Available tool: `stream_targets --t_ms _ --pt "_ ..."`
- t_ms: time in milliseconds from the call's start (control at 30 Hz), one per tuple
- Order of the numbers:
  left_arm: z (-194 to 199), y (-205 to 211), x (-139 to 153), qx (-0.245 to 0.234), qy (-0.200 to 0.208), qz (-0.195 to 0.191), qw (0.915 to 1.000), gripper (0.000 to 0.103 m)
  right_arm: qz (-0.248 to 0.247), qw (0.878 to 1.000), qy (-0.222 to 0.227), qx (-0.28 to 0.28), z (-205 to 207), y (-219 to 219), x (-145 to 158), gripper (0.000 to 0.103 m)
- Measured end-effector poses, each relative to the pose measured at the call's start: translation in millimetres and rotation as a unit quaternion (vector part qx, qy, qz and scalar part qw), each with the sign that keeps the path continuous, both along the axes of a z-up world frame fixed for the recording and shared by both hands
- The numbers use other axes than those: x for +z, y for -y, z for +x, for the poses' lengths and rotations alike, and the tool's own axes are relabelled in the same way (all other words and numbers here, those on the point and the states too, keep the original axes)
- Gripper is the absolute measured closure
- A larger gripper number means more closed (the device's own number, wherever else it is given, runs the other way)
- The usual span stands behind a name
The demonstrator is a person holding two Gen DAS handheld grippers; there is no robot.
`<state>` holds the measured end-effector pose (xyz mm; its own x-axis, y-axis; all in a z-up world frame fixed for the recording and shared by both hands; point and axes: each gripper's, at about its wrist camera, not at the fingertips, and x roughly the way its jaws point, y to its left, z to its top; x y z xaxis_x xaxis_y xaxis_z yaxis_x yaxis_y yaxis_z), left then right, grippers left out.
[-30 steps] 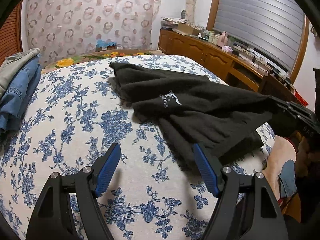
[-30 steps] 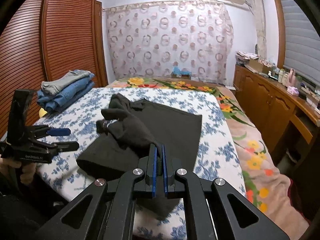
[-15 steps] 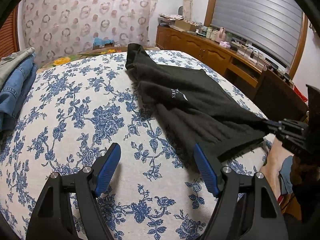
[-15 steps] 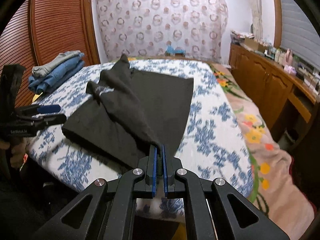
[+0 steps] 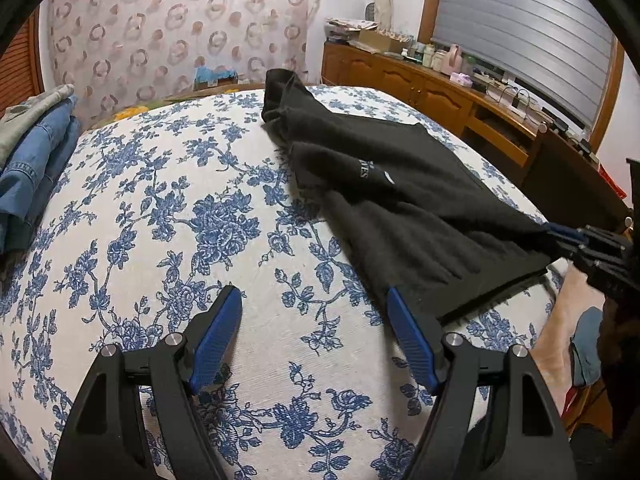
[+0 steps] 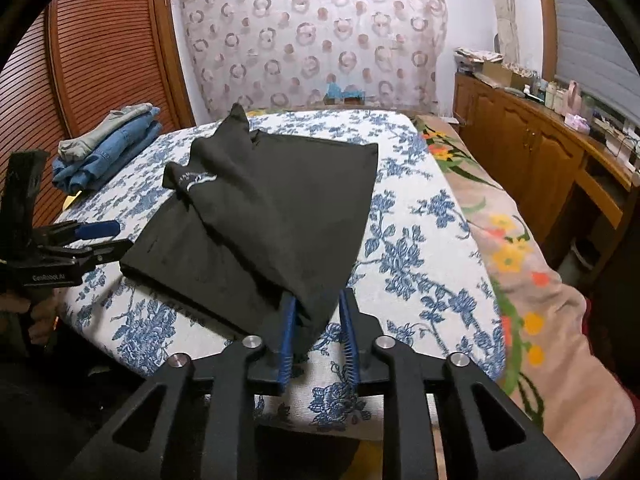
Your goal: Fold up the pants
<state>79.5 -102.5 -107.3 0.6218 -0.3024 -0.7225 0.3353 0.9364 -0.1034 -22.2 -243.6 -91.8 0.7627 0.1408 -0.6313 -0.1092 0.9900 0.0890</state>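
- Left wrist view: your left gripper hovers over the floral bedspread with its jaws spread wide and nothing between them; the black pants lie just beyond its right finger.
- Right wrist view: your right gripper is opening its jaws, the pants' corner between them; the pants lie spread across the bed, folded jeans well apart.

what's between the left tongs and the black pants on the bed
Only bare flowered bedspread. In the left wrist view the open left tongs hang over the sheet, and the black pants lie just past the right-hand finger, with nothing else in that stretch.
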Motion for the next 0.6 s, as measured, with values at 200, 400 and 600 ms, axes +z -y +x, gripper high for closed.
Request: stream_targets --t_ms 200,400,600 --pt "-2.4 -8.3 9.5 0.009 0.017 -0.012 0.9997 0.027 -0.012 1.0 0.024 0.008 -2.4 -5.2 7.8 0.073" --pt "2.4 -26.1 25.6 0.034 0.046 -0.009 0.9983 0.027 -0.019 0.998 0.039 0.041 16.9 -22.3 14.0 0.068" --pt "7.0 -42.2 31.9 0.051 0.054 -0.01 0.9972 0.027 -0.018 0.995 0.046 0.086 44.7 -49.6 19.3 0.066"
